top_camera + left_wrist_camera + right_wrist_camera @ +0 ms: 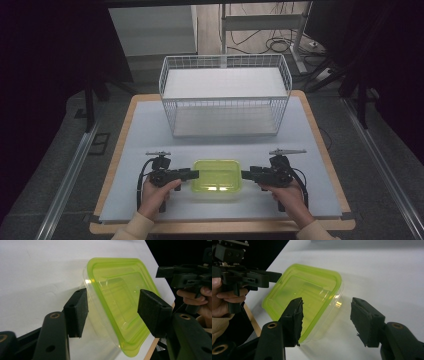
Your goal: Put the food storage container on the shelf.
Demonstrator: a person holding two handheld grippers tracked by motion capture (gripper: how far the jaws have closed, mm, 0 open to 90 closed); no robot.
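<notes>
Clear plastic container (216,176) with green lid looks empty, light, slippery; the left gripper (112,312) and right gripper (325,320), both spread, flank its short ends, the likeliest holds.

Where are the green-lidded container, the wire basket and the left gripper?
green-lidded container (216,175): high view, centre of lid.
wire basket (225,100): high view, front top rim.
left gripper (112,312): left gripper view, midway between its open pads.
</notes>
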